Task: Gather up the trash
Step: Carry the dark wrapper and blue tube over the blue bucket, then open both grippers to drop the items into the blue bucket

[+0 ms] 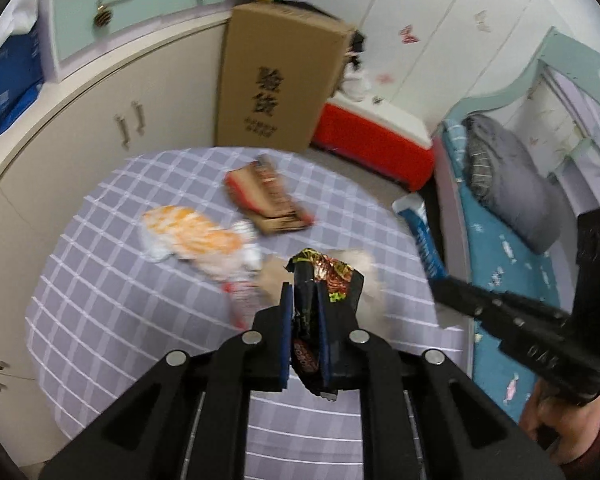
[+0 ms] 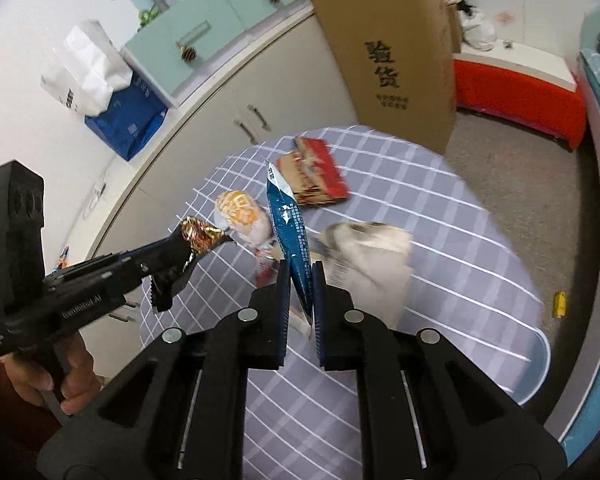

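Observation:
My left gripper (image 1: 303, 292) is shut on a black snack wrapper (image 1: 324, 276) and holds it above the round table (image 1: 100, 300); it also shows in the right wrist view (image 2: 204, 236). My right gripper (image 2: 301, 268) is shut on a blue wrapper (image 2: 290, 224), held up over the table; that wrapper shows at the table's right edge in the left wrist view (image 1: 420, 228). On the table lie an orange and white bag (image 1: 192, 236), a red and brown packet (image 1: 268, 196) and a crumpled pale paper (image 2: 372, 256).
A tall cardboard box (image 1: 276, 76) stands behind the table, with a red and white chest (image 1: 376, 136) beside it. White cabinets (image 1: 100, 120) curve along the left. A bed with a blue sheet (image 1: 500, 248) is on the right. A small yellow item (image 2: 559, 304) lies on the floor.

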A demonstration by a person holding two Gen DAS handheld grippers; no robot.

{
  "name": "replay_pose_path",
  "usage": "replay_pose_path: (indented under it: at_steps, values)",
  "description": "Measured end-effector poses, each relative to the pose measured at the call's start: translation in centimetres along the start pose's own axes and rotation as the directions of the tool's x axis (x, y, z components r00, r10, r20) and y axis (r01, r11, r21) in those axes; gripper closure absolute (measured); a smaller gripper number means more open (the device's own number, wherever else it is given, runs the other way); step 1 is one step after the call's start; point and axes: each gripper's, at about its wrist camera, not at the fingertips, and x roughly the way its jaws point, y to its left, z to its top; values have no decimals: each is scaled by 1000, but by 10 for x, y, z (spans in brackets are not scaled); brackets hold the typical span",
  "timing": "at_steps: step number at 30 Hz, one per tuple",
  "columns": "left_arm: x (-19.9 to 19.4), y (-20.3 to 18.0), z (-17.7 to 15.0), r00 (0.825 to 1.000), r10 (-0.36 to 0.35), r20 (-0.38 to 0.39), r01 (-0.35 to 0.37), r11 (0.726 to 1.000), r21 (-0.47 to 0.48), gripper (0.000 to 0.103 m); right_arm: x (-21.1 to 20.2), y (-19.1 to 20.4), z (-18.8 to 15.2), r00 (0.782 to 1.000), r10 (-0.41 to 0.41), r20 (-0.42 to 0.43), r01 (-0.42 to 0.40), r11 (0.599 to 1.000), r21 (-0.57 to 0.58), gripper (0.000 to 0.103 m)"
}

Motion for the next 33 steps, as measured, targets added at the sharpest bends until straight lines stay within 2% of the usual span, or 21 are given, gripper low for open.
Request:
replay_pose_path:
  at_steps: [3, 8, 15, 22, 26, 28, 29, 30, 33]
  values:
    - [1, -53, -3, 999, -41, 5, 41, 998, 57, 92, -39, -30, -13, 999, -21, 34, 19, 999, 46, 92]
    - [7, -131, -18, 994, -105, -11, 106, 982, 154, 92, -109, -84, -38, 989, -106, 107, 94, 989, 118, 92]
    - [21, -248, -45, 979, -196, -62, 205, 932, 299, 92, -183, -159, -86, 960, -234, 154, 191, 949, 252, 92]
    - [39, -328, -65, 976, -196, -95, 218, 892, 397, 92, -222, -211, -117, 939, -301, 165, 229, 907, 353, 92]
    - [49, -352, -63, 980, -174, -96, 198, 880, 431, 92, -231, -233, -122, 933, -313, 180, 227, 896, 381, 89]
    - [53, -362, -63, 982, -162, -96, 188, 875, 447, 92, -229, -239, -121, 927, -338, 163, 261, 893, 367, 69]
    - [55, -367, -63, 983, -157, -97, 184, 871, 455, 92, -229, -242, -122, 919, -362, 155, 286, 885, 368, 43]
    - [56, -370, -63, 984, -153, -97, 180, 867, 464, 92, -231, -246, -124, 917, -364, 166, 283, 883, 374, 39]
    - [60, -379, -63, 985, -139, -98, 169, 857, 487, 92, -234, -255, -128, 916, -366, 167, 276, 874, 399, 39]
